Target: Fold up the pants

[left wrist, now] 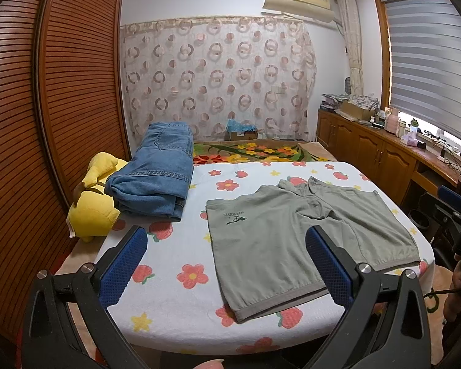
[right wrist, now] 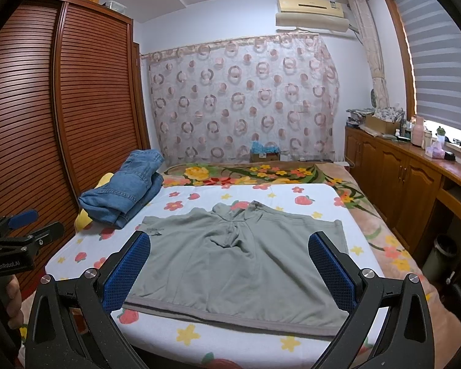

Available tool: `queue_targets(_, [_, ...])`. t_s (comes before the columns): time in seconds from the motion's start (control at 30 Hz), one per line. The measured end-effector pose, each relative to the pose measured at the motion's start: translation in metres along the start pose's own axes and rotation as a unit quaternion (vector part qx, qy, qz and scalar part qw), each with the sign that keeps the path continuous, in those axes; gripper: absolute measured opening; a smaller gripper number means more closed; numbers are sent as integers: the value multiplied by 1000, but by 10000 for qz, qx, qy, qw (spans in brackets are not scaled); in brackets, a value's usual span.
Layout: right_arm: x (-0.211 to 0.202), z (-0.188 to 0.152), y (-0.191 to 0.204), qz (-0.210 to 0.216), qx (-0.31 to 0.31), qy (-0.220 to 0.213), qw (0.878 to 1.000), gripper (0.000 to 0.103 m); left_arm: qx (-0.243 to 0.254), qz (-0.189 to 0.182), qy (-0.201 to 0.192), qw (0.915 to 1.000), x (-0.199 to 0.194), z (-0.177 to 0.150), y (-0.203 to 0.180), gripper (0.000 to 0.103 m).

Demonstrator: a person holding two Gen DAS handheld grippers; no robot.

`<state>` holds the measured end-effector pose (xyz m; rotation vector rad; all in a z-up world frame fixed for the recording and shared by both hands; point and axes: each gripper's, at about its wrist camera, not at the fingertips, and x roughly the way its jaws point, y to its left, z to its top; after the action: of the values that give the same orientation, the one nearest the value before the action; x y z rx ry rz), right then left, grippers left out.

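Shorts (right wrist: 239, 264) lie flat; both tongs (left wrist: 226, 264) (right wrist: 229, 269) gape above, empty

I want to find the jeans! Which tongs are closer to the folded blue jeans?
Left. The left tongs hover open over the bed's near edge, with the jeans just ahead to their left. The right tongs hang open over the green shorts, farther from the jeans.

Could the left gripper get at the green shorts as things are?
Probably yes: the left gripper is open, the green shorts lie flat just ahead, and nothing stands between them.
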<state>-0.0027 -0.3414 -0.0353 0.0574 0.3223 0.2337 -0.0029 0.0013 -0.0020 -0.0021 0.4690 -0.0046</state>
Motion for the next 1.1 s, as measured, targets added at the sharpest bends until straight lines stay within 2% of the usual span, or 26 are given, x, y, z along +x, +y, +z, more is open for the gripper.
queue_targets(1.1, [0,0,-1,8,17,-27,10000,103,9,2,-13,10000,-2,-3,-2,103])
